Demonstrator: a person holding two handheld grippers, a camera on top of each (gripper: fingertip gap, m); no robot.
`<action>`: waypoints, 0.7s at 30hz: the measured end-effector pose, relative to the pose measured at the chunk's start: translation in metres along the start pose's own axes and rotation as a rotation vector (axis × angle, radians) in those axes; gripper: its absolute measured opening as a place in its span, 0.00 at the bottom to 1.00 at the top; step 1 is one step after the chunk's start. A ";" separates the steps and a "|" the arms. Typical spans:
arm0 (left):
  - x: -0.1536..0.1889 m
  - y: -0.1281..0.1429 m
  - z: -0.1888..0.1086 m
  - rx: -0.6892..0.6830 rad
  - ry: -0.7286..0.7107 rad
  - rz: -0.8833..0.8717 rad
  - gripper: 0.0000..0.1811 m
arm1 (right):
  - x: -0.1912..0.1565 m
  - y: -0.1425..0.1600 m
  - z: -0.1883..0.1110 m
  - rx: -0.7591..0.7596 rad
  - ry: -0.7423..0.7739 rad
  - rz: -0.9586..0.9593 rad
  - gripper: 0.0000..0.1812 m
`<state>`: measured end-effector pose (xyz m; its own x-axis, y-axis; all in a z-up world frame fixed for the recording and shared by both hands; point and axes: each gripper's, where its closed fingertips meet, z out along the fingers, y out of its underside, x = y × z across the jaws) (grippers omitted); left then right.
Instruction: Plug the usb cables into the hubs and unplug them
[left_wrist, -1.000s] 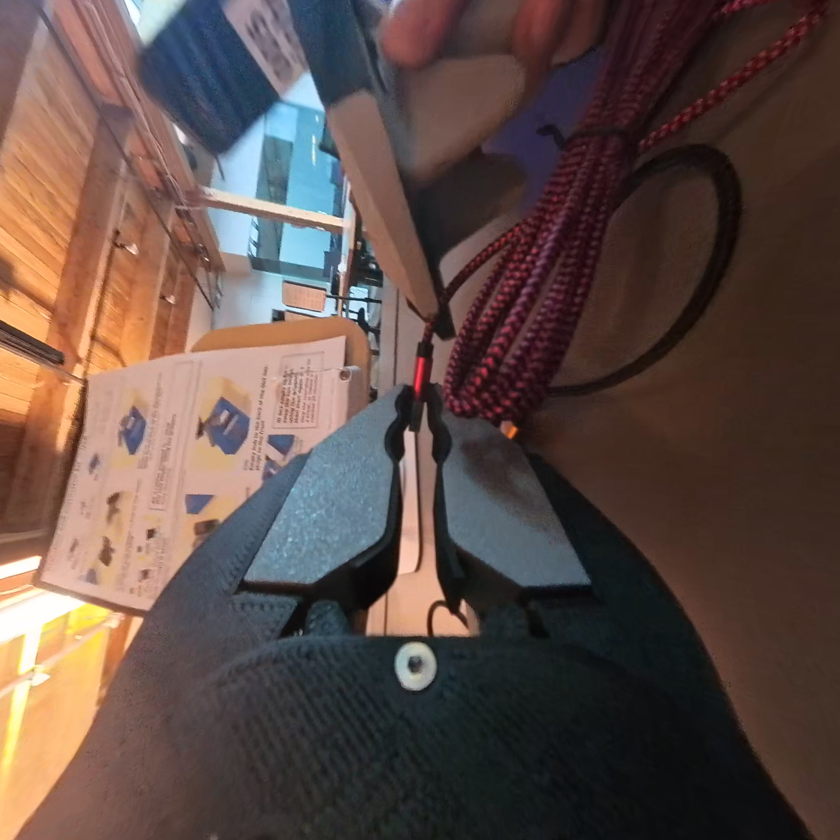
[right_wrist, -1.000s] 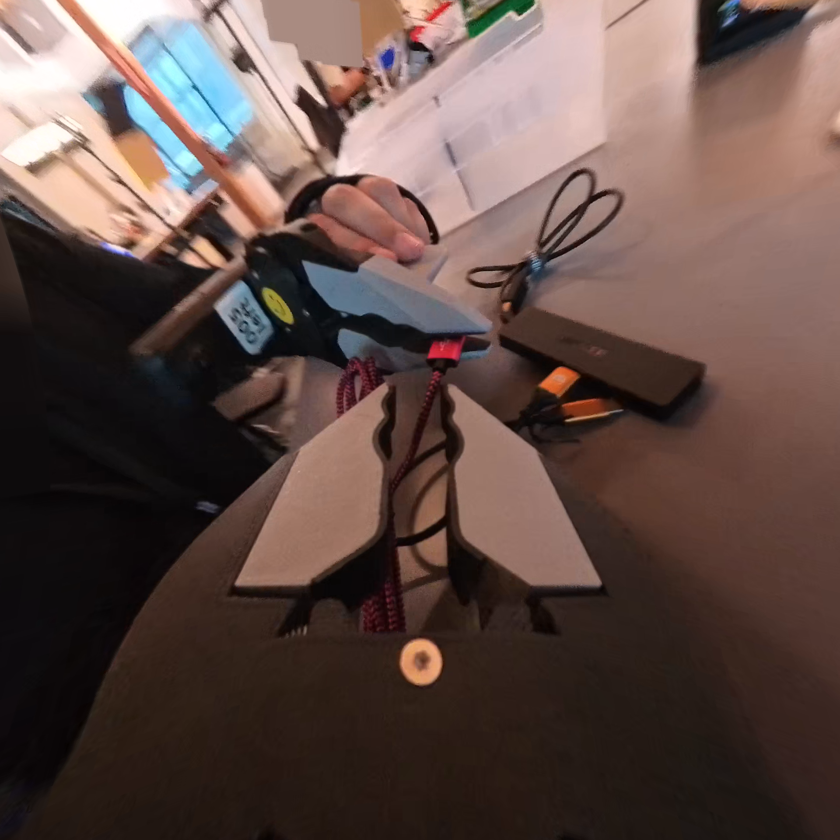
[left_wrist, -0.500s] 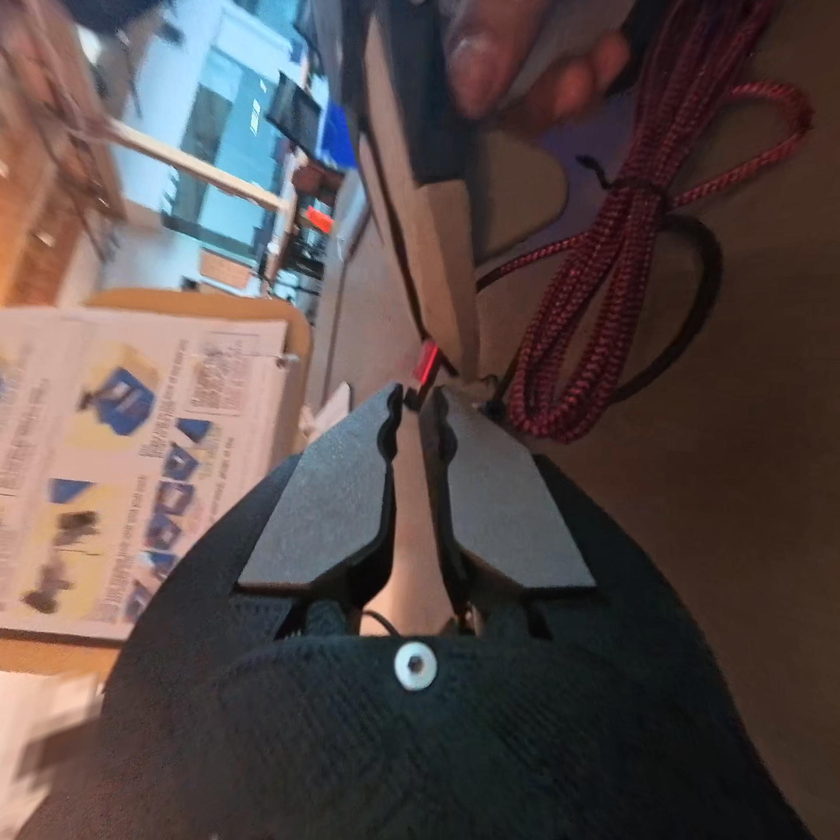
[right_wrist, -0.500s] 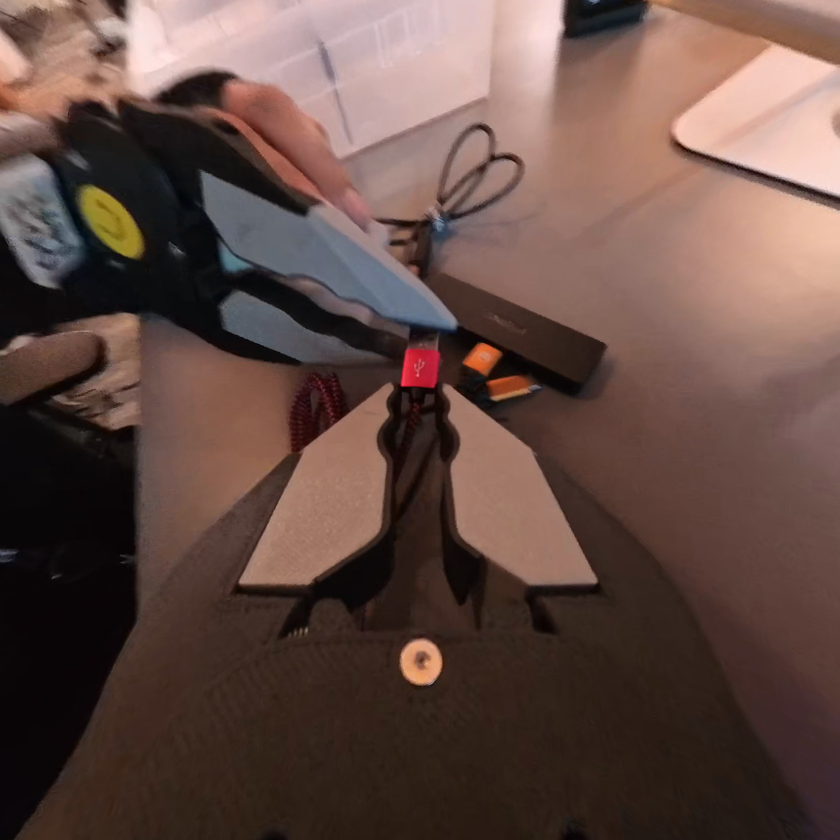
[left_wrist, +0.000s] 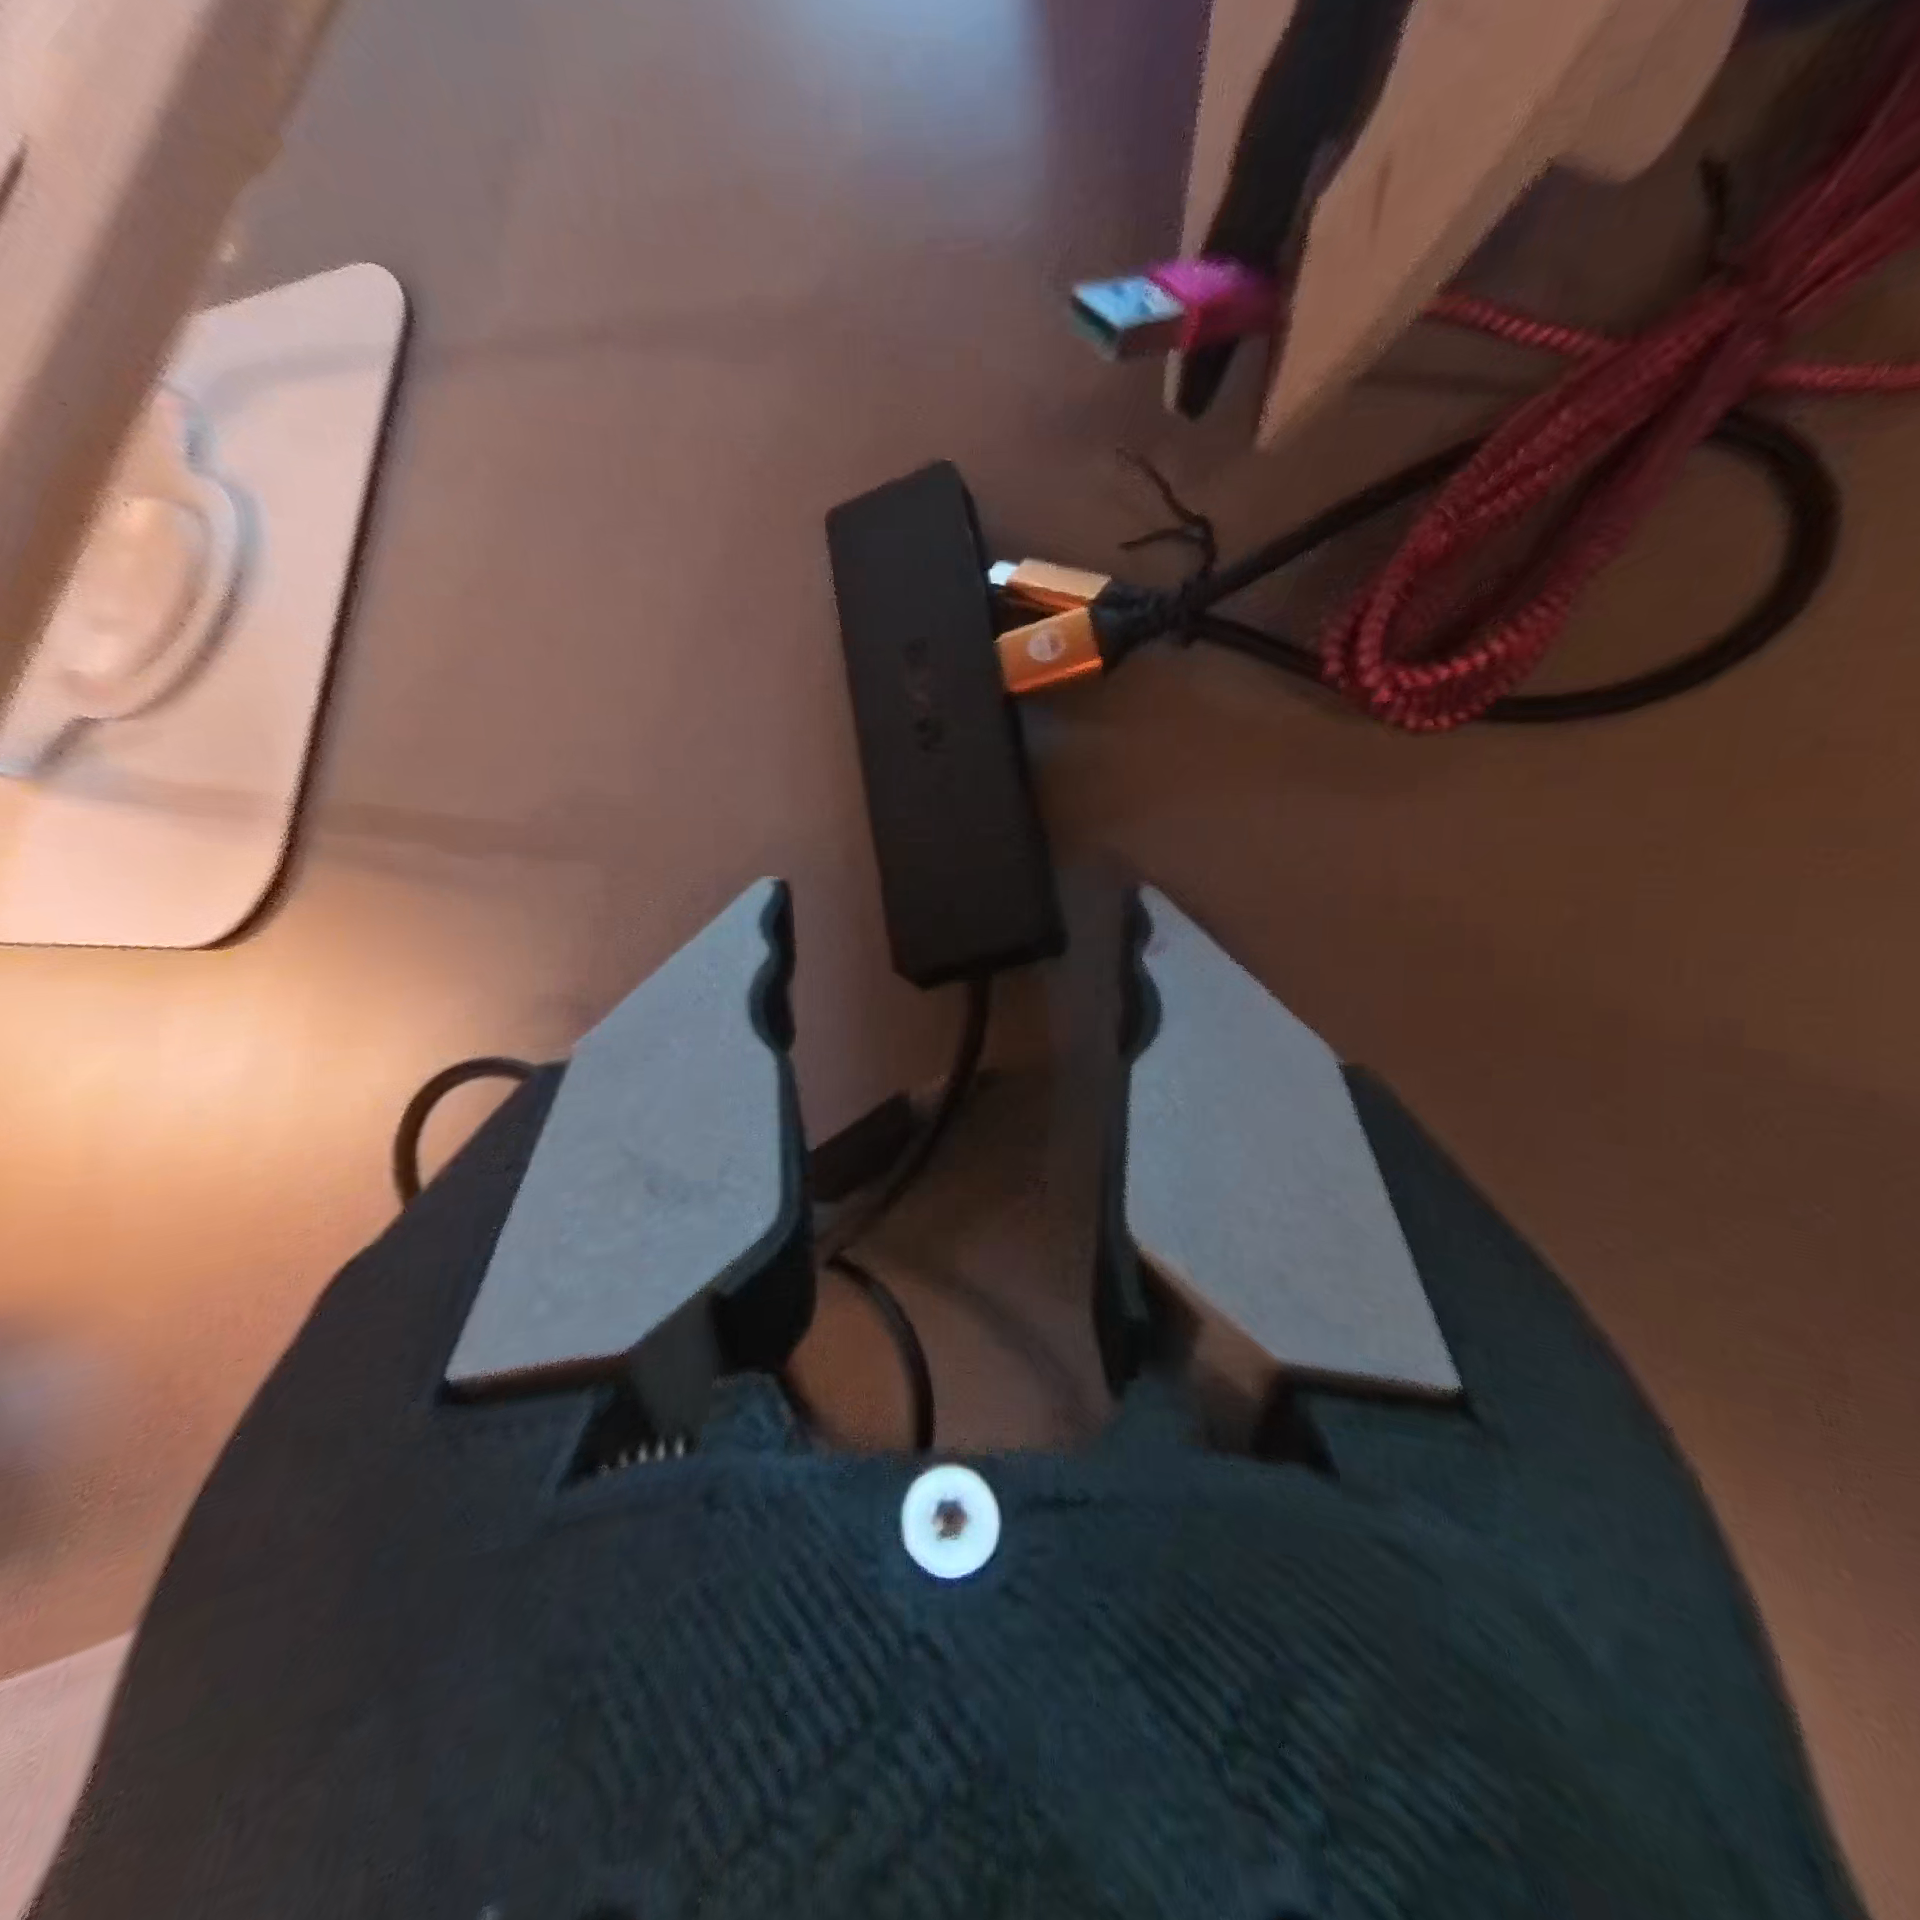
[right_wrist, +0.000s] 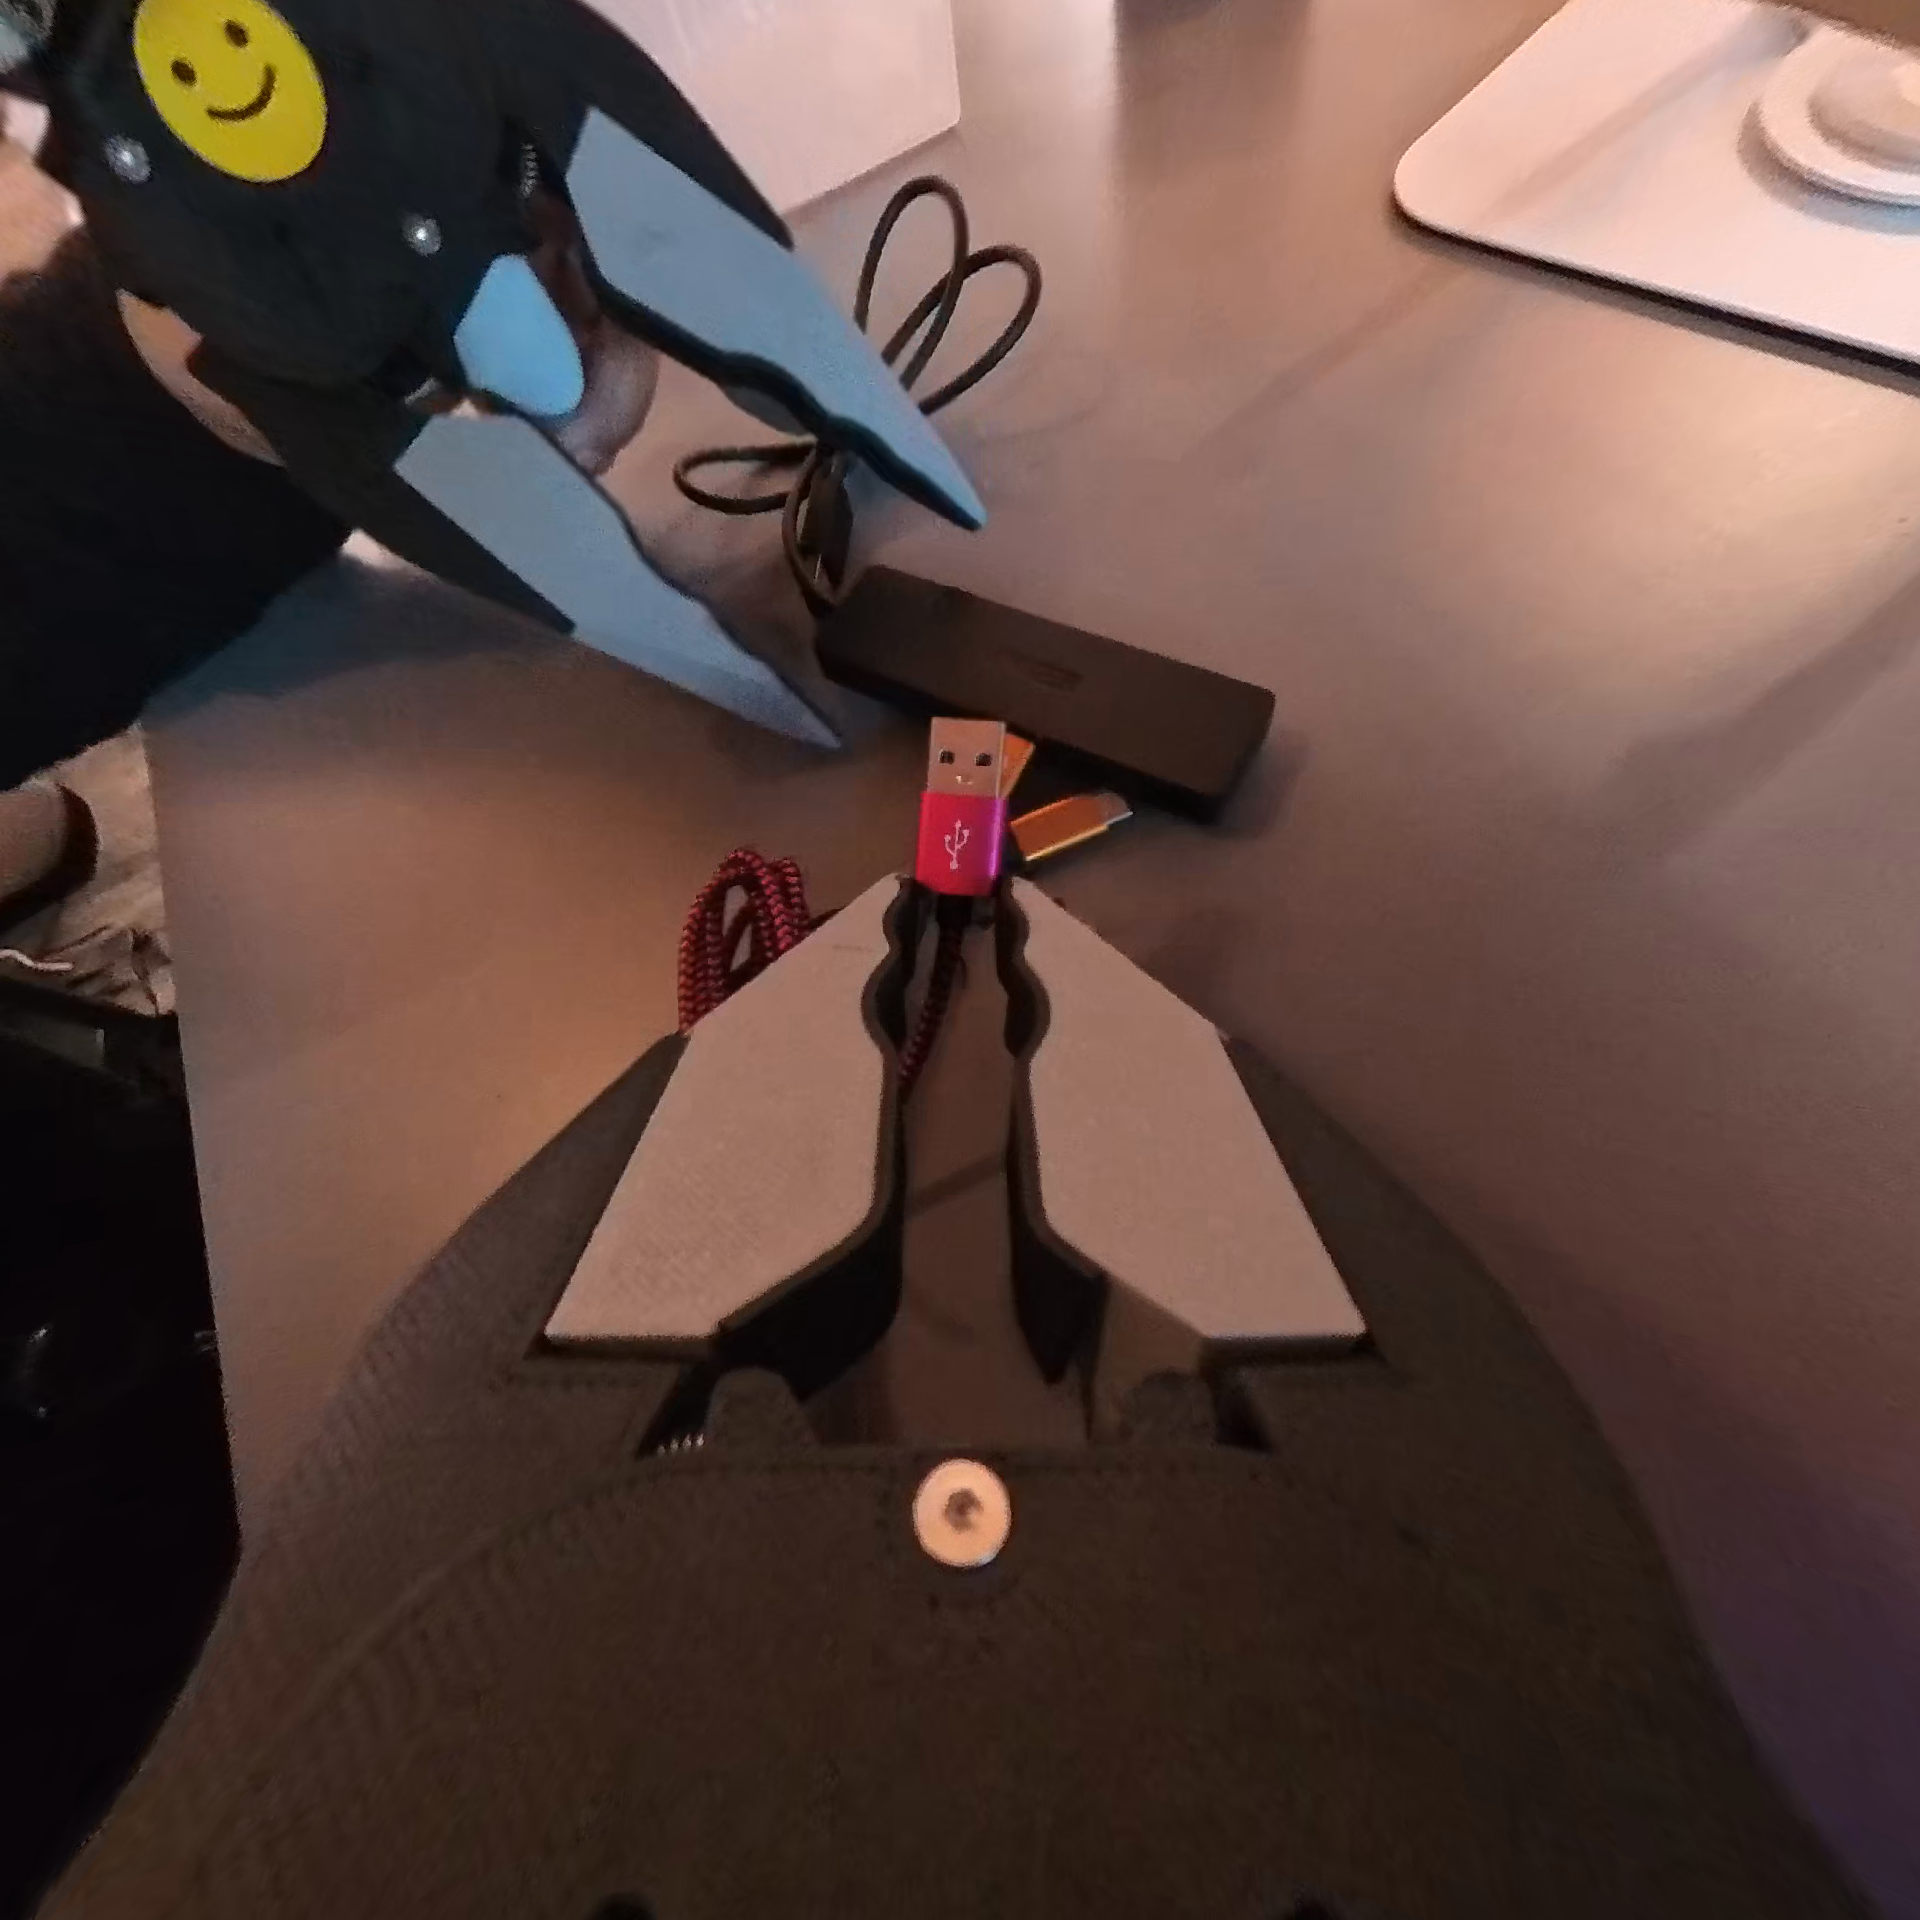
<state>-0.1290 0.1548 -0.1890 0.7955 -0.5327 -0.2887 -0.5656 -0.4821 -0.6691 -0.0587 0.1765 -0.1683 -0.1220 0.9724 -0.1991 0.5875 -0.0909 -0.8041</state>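
Left gripper: fingers spread wide, holding nothing, tips to either side of the near end of the black hub.
Right gripper: fingers drawn narrow, pinching the red USB plug by its rear; the metal tip juts out past the fingertips, above the desk.
Black hub: flat on the desk, running away from the left fingertips; in the right wrist view it lies crosswise just beyond the held plug.
Hub's near long edge: two orange plugs lie against the end farther from the left fingers; whether they are seated I cannot tell.
Open room: bare desk left of the left fingers up to the white stand base; bare desk right of the right fingers.
Crowded side: the red braided cable coil and a black cable loop lie ahead-right of the left fingers.
Hub's own lead: runs back from its near end between the left fingers.
Pose: left gripper tilted down over the desk; right gripper angled down towards the hub's long edge.
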 end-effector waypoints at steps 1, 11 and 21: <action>-0.001 0.000 0.003 0.006 0.004 -0.020 0.30 | -0.001 0.001 0.002 -0.012 0.002 -0.011 0.06; -0.002 -0.008 0.014 0.009 0.016 -0.110 0.19 | -0.012 0.007 0.022 -0.140 0.061 -0.064 0.07; -0.006 -0.014 0.018 0.022 -0.012 -0.173 0.18 | -0.006 0.017 0.024 -0.377 0.198 0.087 0.07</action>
<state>-0.1218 0.1775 -0.1905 0.8833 -0.4345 -0.1761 -0.4152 -0.5507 -0.7241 -0.0671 0.1637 -0.1935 0.0748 0.9904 -0.1162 0.8441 -0.1249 -0.5214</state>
